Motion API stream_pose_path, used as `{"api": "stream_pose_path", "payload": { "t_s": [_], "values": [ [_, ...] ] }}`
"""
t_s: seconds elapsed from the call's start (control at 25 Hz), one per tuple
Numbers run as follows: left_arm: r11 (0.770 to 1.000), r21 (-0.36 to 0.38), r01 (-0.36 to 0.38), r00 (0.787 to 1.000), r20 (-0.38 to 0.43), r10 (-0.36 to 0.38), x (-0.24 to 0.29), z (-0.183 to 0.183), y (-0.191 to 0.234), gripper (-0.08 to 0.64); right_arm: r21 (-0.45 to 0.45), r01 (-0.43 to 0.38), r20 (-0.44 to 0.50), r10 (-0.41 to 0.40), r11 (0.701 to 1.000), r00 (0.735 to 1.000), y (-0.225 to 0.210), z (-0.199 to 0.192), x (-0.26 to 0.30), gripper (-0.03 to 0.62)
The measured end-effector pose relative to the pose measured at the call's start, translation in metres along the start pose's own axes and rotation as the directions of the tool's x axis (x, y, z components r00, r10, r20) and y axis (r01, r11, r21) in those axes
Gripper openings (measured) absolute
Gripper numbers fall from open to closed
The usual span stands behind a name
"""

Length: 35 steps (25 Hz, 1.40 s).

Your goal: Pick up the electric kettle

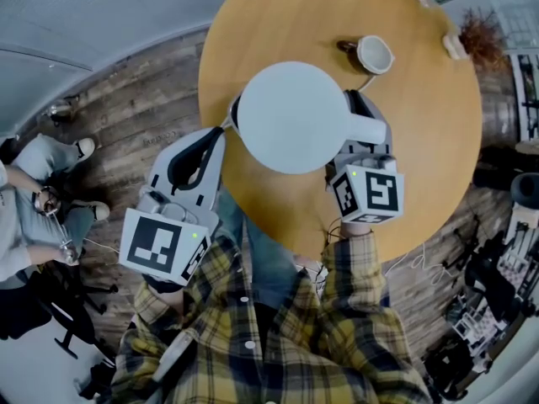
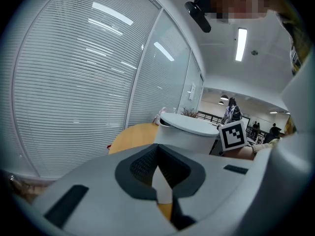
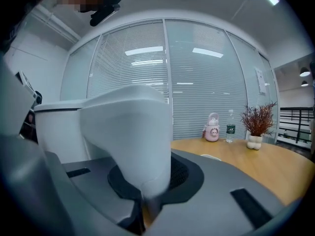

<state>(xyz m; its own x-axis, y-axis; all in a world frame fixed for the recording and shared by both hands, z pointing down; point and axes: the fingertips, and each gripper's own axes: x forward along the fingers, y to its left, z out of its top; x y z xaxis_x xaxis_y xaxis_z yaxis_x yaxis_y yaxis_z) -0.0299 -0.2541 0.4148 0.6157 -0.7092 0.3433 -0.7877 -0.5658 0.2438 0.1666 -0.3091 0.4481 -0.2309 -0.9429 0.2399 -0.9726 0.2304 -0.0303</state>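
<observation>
The white electric kettle (image 1: 290,116) stands on the round wooden table (image 1: 421,167), seen from above with its lid toward me. Its handle (image 1: 370,130) sticks out to the right, and my right gripper (image 1: 364,133) is shut on it. In the right gripper view the handle (image 3: 133,141) fills the hollow between the dark pads (image 3: 184,173), with the kettle body (image 3: 54,127) behind on the left. My left gripper (image 1: 226,129) sits just left of the kettle, shut with nothing held. From the left gripper view the kettle (image 2: 189,132) lies straight ahead, beyond the left gripper (image 2: 162,181).
A white mug (image 1: 375,54) stands behind the kettle. A pink bottle (image 3: 212,127), a water bottle (image 3: 230,126) and a small potted plant (image 3: 256,127) line the table's far edge. A person sits on the floor side at left (image 1: 34,200); equipment clutters the right (image 1: 497,284).
</observation>
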Motion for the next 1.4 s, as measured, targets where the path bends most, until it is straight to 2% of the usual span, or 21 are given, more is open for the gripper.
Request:
{"api": "stream_pose_path", "payload": {
  "t_s": [0.32,0.8,1.4],
  "values": [
    [1.000,-0.008,-0.001,1.000,-0.001,0.001,0.002,0.004,0.002,0.003,-0.003,0.017,-0.003,-0.017,1.000,1.000,0.000,0.000,0.000,0.048],
    [1.000,0.020,-0.007,1.000,0.021,0.006,-0.002,0.020,0.003,0.003,0.029,0.081,0.007,-0.081,0.996,0.997,-0.008,0.008,-0.003,0.047],
    [0.998,0.055,0.020,0.995,0.099,-0.026,0.001,0.068,-0.018,0.003,0.059,0.088,0.050,-0.091,0.994,0.995,-0.030,0.059,-0.034,0.048]
  ]
}}
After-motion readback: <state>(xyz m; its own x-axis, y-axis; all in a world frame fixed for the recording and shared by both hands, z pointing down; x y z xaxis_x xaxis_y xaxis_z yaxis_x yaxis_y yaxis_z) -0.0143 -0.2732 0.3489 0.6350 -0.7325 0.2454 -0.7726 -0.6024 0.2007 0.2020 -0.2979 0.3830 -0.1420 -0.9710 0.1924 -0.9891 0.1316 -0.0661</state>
